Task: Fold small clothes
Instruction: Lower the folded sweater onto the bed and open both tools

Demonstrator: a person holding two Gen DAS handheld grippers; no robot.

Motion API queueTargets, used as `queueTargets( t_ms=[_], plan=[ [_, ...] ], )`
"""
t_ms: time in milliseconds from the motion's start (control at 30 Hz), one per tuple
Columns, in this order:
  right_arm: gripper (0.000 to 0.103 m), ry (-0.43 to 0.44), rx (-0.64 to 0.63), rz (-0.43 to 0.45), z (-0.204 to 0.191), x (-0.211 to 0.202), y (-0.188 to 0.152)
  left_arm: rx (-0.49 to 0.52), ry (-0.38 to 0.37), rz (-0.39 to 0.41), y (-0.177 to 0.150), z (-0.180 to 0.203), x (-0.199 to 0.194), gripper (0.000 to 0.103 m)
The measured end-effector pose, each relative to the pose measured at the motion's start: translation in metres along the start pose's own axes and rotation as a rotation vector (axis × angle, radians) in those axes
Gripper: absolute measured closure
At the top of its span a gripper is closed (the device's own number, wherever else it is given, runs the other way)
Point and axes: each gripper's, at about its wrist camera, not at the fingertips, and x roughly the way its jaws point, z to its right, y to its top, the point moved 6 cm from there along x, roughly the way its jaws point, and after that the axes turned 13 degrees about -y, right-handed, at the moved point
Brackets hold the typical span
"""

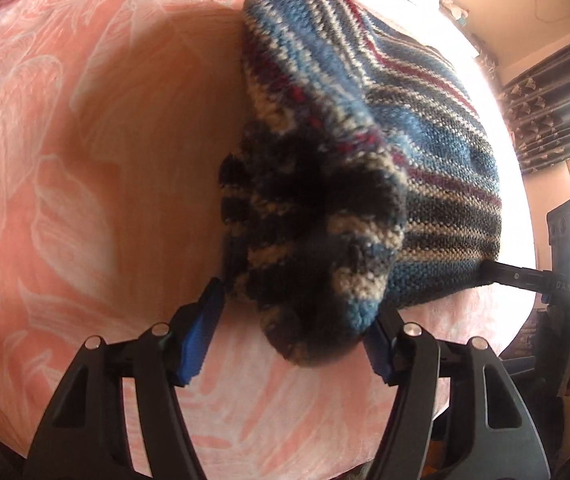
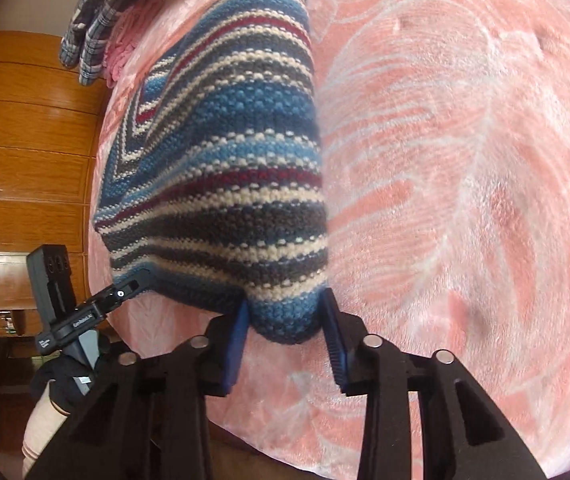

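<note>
Mid-fold: left gripper point(image 1: 293, 320) and right gripper point(image 2: 285, 320) are each pinching a sweater point(image 2: 221, 168) corner, lifting it off the blanket point(image 2: 465, 160); folding is remaining.

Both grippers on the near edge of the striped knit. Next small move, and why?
Probably lift both corners together and carry them toward the far edge. The left gripper and right gripper each pinch a near corner of the striped knit, whose far part lies on the pink blanket.
</note>
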Motion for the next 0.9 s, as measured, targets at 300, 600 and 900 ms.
queueTargets(
  t_ms=[300,600,900],
  plan=[
    [0.080,-0.075,-0.028,0.038,-0.014,-0.008,-0.009,-0.010,-0.042,0.042,-0.010,-0.007,-0.019,0.043],
    [0.076,-0.194,-0.062,-0.004,-0.011,0.016,-0.011,-0.011,-0.031,0.016,-0.011,-0.026,-0.016,0.038],
    [0.026,-0.338,-0.068,0.165,-0.030,-0.034,-0.015,-0.057,0.085,0.056,-0.030,0.000,-0.051,0.039]
  ],
)
